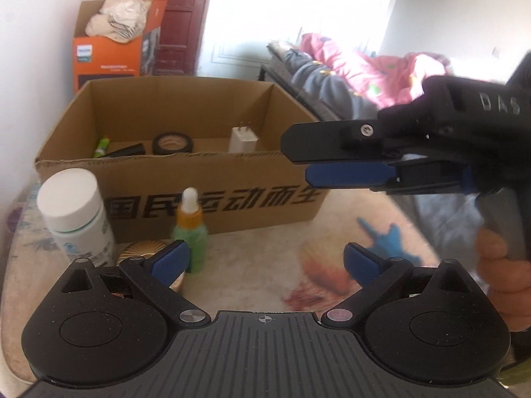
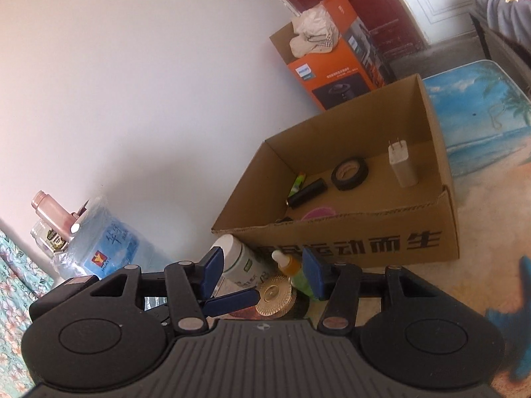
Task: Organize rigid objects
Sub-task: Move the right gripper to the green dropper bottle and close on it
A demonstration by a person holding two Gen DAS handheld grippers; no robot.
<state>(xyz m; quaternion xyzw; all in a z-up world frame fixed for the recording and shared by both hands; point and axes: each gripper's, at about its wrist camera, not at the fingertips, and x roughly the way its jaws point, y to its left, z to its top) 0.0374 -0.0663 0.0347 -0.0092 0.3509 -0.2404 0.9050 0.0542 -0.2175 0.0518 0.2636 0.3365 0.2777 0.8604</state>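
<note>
on the patterned tabletop, near edge: left gripper tipped downward, blue ribbed pads spread wide, nothing between them. right gripper reaches in from the right, held roughly level over the table, a hand wrapped round its black handle; raised letters "das" on the housing. its jaws stand partly apart and empty; in its own view a white-capped round plastic bottle, a small green dropper bottle with orange collar and white tip and a ribbed gold disc show in the gap beyond the pads, untouched.

those three stand close together on the table, just in front of the corrugated brown cardboard box, open-topped, bold black chinese characters printed on its front wall. inside the box: a white wall charger standing upright with prongs up, a black tape roll lying flat, a black cylinder beside a green-yellow tube, something pink mostly hidden by the front wall.

behind, against the white wall: an orange carton with a philips logo, crumpled cloth on top. pink bedding to the right.
</note>
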